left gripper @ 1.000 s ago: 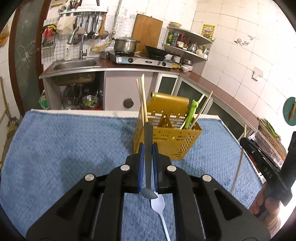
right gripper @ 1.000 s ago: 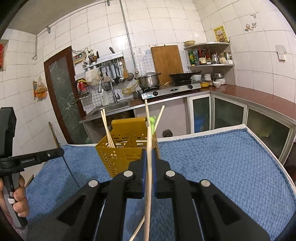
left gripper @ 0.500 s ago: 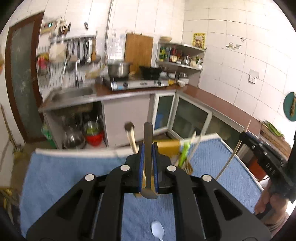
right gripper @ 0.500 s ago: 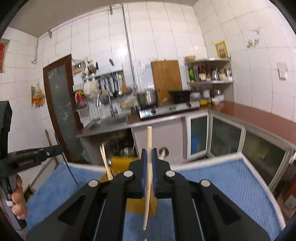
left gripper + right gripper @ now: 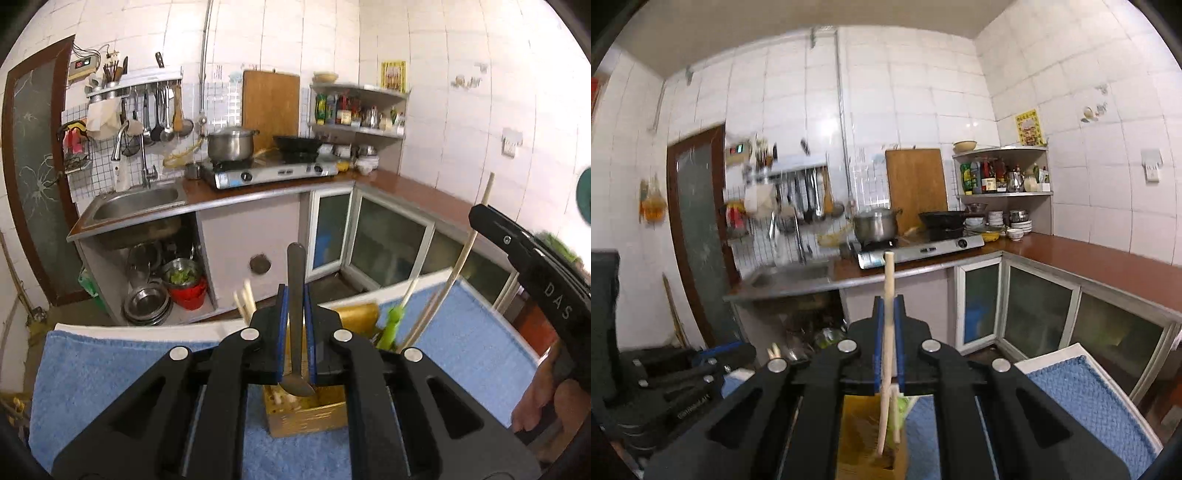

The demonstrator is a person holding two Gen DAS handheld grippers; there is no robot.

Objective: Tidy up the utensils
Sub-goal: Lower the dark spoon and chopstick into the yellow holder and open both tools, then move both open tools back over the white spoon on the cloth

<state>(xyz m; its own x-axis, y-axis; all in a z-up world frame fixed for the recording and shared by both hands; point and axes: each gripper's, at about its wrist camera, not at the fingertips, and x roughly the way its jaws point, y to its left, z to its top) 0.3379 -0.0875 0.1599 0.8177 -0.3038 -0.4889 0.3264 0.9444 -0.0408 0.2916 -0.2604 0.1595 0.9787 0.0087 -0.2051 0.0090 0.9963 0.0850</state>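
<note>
My left gripper point(image 5: 295, 291) is shut on a metal utensil point(image 5: 295, 295), handle up, its lower end hanging just over the yellow utensil caddy point(image 5: 306, 417) on the blue towel point(image 5: 110, 369). The caddy holds chopsticks point(image 5: 245, 301) and a green utensil point(image 5: 393, 325). My right gripper point(image 5: 889, 302) is shut on a wooden chopstick point(image 5: 888, 332), its lower tip down in the caddy point(image 5: 860, 435). The right gripper also shows in the left wrist view point(image 5: 528, 266), with its chopstick point(image 5: 461, 258) slanting into the caddy. The left gripper shows at the left of the right wrist view point(image 5: 683, 373).
The blue towel point(image 5: 1089, 398) covers the table under the caddy. Beyond the table edge are a counter with sink point(image 5: 136, 199), gas stove point(image 5: 266, 173) with pot, glass-door cabinets point(image 5: 388, 240), and bowls stored under the sink point(image 5: 162, 291).
Both grippers have risen and come over the caddy, which now lies below them. The utensil's lower end and the chopstick's tip now hang at the caddy's compartments.
</note>
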